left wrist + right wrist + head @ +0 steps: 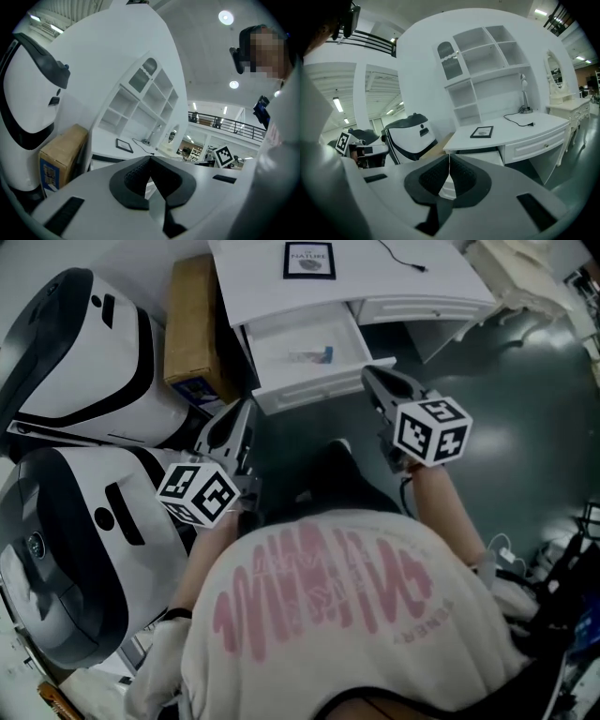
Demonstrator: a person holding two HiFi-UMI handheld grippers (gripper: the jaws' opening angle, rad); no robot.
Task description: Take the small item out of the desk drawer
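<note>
Shirt (pixel 328 615) of person fills foreground. Left tool (pixel 246 423) and right tool (pixel 373 381): jaws pressed together, nothing held, both short of drawer (pixel 319 395). Drawer open under desk (pixel 394 277). Small item (pixel 319 355) lies inside. Remaining, by judgement: reach in, grasp, lift out.

- Framed picture (pixel 309 260) on the desk (pixel 253 277): heading reads "NATURE".
- Shirt (pixel 328 606): large pink lettering, not legible.
- Cardboard box (pixel 192 324): label unreadable.
</note>
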